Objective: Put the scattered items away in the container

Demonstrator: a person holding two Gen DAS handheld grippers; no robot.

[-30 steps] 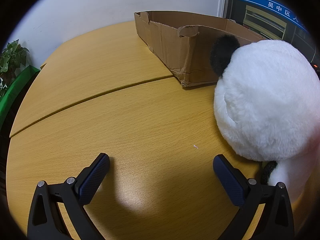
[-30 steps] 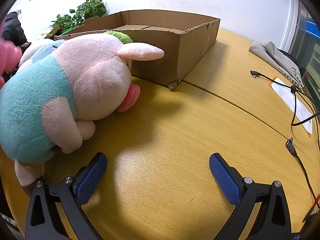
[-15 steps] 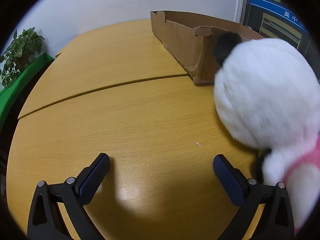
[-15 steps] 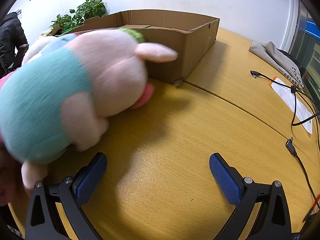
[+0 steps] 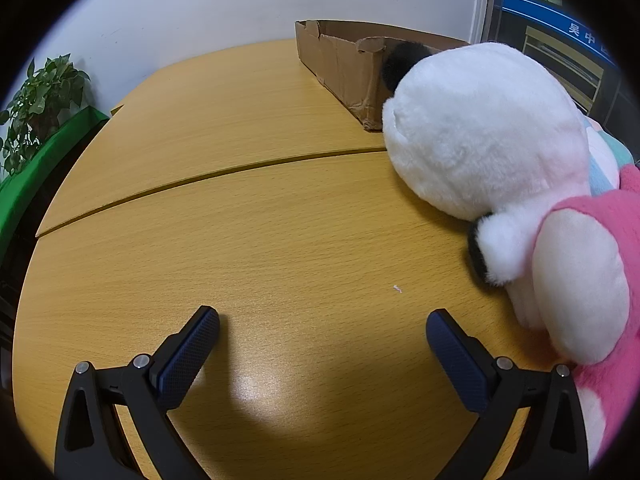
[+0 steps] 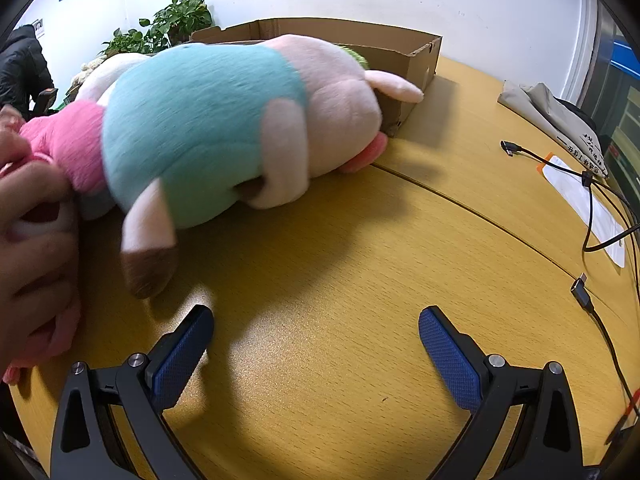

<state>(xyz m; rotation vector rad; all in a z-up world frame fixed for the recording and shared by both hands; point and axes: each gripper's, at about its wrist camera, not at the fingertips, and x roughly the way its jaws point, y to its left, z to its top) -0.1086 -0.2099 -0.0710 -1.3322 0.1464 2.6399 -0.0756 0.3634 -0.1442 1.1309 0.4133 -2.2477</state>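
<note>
A white panda plush (image 5: 484, 128) with a black ear and pink clothing (image 5: 608, 216) lies on the wooden table at the right of the left wrist view. A pink pig plush in a teal shirt (image 6: 224, 120) lies in the right wrist view, its head against the open cardboard box (image 6: 416, 56). The box (image 5: 340, 60) also shows beyond the panda. My left gripper (image 5: 322, 344) is open and empty, left of the panda. My right gripper (image 6: 316, 340) is open and empty, in front of the pig. A bare hand (image 6: 32, 240) touches the pink plush at far left.
Cables (image 6: 592, 208), a white paper (image 6: 588, 208) and a folded grey cloth (image 6: 556, 120) lie on the table's right side. Potted plants (image 6: 168, 28) stand behind the box. A green ledge with a plant (image 5: 44, 120) lies past the table's left edge.
The pig plush has shifted right and toward the box, and a hand has come into the right wrist view. The panda has slid away from the left gripper, showing its pink clothing.
</note>
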